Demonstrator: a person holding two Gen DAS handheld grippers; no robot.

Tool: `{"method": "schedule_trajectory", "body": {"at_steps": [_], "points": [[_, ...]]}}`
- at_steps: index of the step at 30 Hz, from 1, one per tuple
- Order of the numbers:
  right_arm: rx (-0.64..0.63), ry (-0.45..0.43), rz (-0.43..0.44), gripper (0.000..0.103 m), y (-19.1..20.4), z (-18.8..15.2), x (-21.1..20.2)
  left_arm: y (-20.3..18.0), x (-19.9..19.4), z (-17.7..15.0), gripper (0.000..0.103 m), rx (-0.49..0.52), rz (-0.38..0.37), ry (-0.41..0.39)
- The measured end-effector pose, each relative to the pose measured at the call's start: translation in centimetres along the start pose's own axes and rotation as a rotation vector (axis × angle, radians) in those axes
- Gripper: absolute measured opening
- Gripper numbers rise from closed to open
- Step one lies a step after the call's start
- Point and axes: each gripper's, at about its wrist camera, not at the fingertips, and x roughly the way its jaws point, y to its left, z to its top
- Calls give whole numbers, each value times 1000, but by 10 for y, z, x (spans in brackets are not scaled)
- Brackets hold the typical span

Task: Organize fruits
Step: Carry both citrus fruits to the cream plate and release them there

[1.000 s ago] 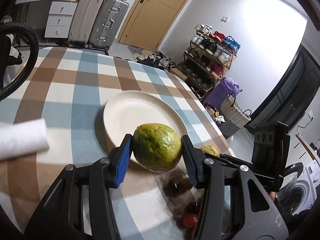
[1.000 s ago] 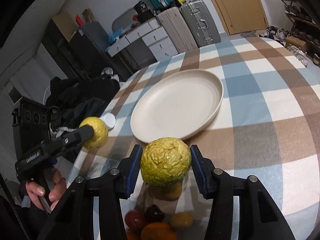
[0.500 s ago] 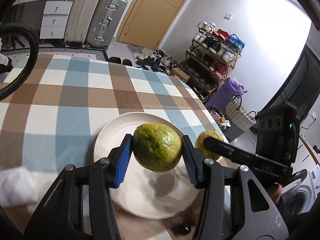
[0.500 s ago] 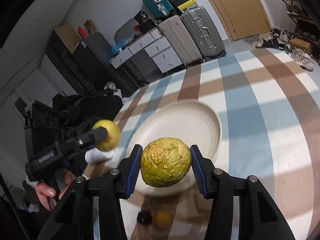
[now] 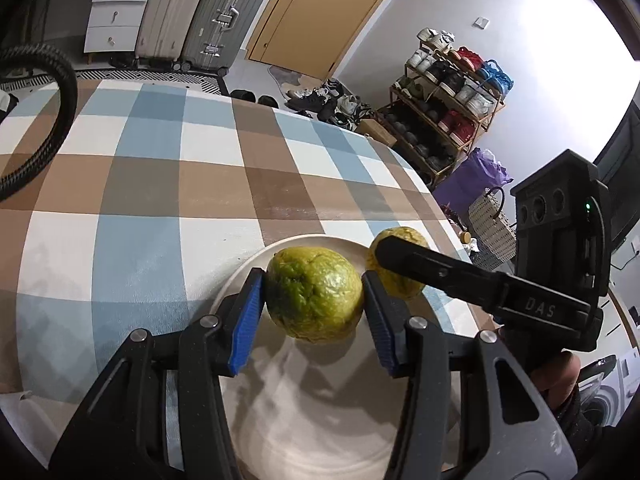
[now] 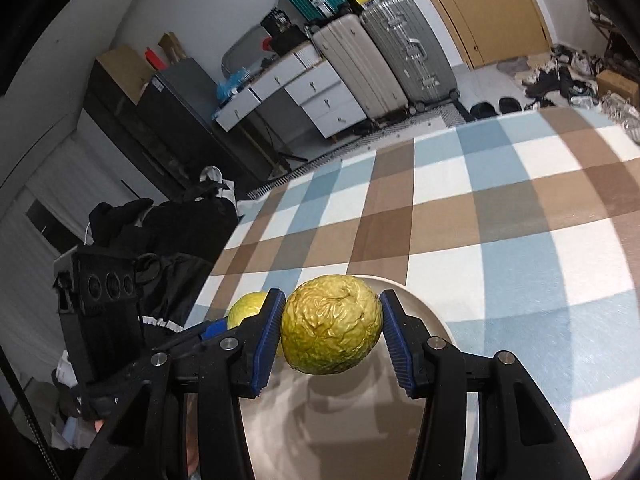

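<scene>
two fruits held over the plate, one in each gripper

left wrist view: the left gripper (image 5: 314, 312) reaches forward and a little downward over the near part of the cream plate (image 5: 320, 432). its blue pads (image 5: 246, 326) press on both sides of a green-yellow fruit (image 5: 314, 294), which hangs clear of the plate with its shadow on the plate below. the right gripper (image 5: 404, 258) comes in from the right, level and crossing the plate's far right rim, with a yellow fruit (image 5: 396, 252) at its tip; its black camera box sits behind it and the person's hand (image 5: 556, 372) shows below it. beyond the plate the checked tablecloth (image 5: 160, 184) lies open up to the far table edge. a black ribbed hose (image 5: 48, 120) curves over the left side of the cloth. off the table stand suitcases (image 5: 208, 16), a door, a shoe rack (image 5: 448, 96) and a woven basket (image 5: 490, 224).

right wrist view: the right gripper (image 6: 330, 336) points forward over the plate (image 6: 432, 320), pads pinching a wrinkled yellow fruit (image 6: 330, 326) held above the plate. the left gripper (image 6: 240, 316) lies just beside on the left, its fruit (image 6: 246, 306) partly hidden behind the right gripper's left pad. cloth (image 6: 500, 208) ahead and to the right is open. past the left table edge sit dark bags (image 6: 172, 224), drawers (image 6: 304, 92) and the suitcases (image 6: 392, 52).
</scene>
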Motion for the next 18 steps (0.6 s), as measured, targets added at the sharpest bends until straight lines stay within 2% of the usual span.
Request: {"method": "schedule_trajectory", "body": {"at_steps": [4, 7, 15, 18], "points": [[11, 39, -21, 50, -5, 3, 18, 4, 12, -2, 46, -1, 1, 18], [25, 60, -45, 50, -10, 4, 27, 1, 16, -3, 46, 11, 35, 14], [36, 82, -94, 50, -10, 2, 39, -3, 18, -3, 47, 13, 69, -9], [26, 64, -90, 51, -7, 2, 36, -6, 17, -3, 48, 10, 90, -2]]}}
